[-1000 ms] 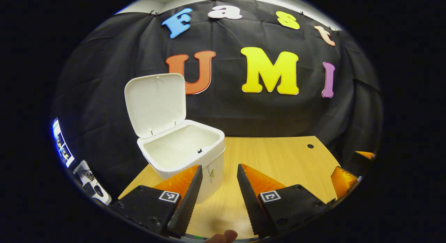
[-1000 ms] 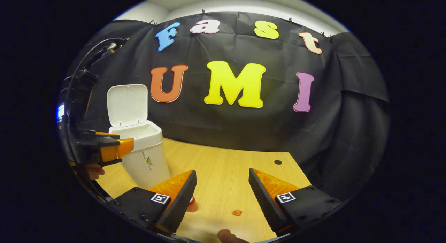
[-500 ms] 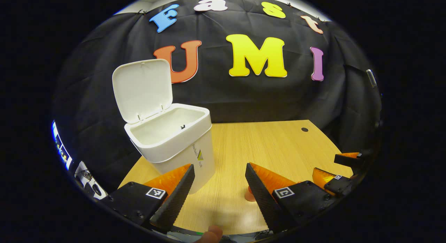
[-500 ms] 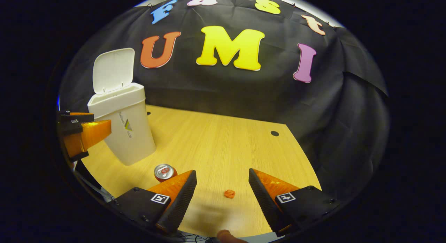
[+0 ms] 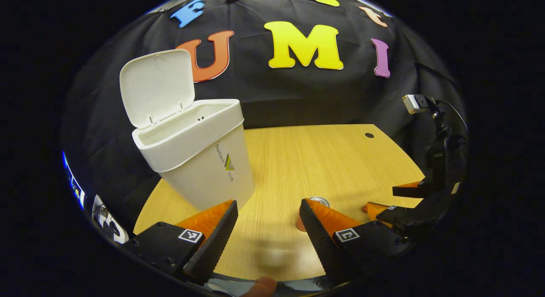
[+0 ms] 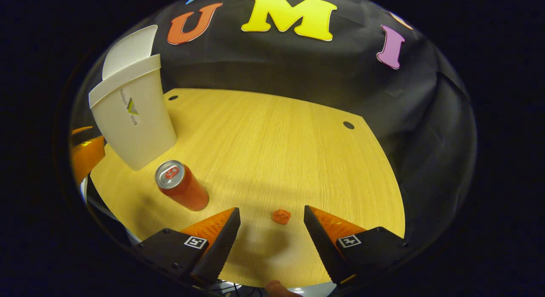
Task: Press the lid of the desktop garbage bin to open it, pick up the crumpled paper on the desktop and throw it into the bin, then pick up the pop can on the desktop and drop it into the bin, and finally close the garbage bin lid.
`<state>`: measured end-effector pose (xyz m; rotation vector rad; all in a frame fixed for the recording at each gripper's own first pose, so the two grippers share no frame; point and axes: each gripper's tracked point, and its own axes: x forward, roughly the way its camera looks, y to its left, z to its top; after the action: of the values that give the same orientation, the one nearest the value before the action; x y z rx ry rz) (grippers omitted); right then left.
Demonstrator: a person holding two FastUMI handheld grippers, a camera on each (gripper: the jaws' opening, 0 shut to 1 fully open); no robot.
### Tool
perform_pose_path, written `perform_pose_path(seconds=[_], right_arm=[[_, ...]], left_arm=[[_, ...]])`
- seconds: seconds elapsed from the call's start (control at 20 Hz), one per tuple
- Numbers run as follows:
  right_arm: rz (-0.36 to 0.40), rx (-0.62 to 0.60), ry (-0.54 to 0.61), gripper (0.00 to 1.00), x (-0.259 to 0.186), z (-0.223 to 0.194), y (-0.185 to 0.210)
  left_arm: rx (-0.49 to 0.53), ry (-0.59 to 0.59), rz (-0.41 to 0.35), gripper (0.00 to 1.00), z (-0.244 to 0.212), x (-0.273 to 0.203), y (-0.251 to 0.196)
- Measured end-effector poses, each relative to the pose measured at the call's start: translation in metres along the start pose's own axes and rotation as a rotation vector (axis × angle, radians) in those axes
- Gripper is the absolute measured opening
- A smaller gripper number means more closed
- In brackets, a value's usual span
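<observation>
1. Left gripper view: my left gripper [image 5: 266,222] hangs with its jaws spread wide and nothing between them, low over the front of the desk [image 5: 332,160]. The garbage bin [image 5: 200,160] stands just ahead on my left, its lid [image 5: 156,86] tipped up and back, so the opening step is done. A second ago I looked down into the bin's mouth; now I see its side and only a sliver of the rim, so this hand has dropped and pulled back. The pop can [image 5: 317,202] peeks out behind my right-hand finger.

2. Right gripper view: my right gripper [image 6: 272,229] is also wide open and empty. It has tilted down and moved in over the desk: the crumpled paper [image 6: 281,216], a small orange wad, was a speck a second ago and now lies between my fingertips, not yet touched. The pop can stands upright to the left, near the bin and well apart from the paper.

3. I judge the paper pick is the step in hand: lower, close on the wad, then carry it to the open bin.
</observation>
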<state>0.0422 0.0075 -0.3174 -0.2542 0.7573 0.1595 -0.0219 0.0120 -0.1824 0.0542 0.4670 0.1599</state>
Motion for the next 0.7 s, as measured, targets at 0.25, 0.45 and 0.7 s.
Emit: perform_pose_path(seconds=[0.25,0.45,0.7], right_arm=[[0.004,0.014,0.112,0.95,0.032,-0.015,-0.008],[-0.004,0.019,0.175,0.95,0.052,-0.024,-0.011],[-0.002,0.062,0.265,0.94,0.069,-0.040,-0.014]], left_arm=[[-0.001,0.034,0.011,0.97,-0.003,0.018,0.000],[0.019,0.043,0.036,0.97,-0.004,0.023,0.005],[0.024,0.059,0.042,0.97,-0.008,0.027,0.005]])
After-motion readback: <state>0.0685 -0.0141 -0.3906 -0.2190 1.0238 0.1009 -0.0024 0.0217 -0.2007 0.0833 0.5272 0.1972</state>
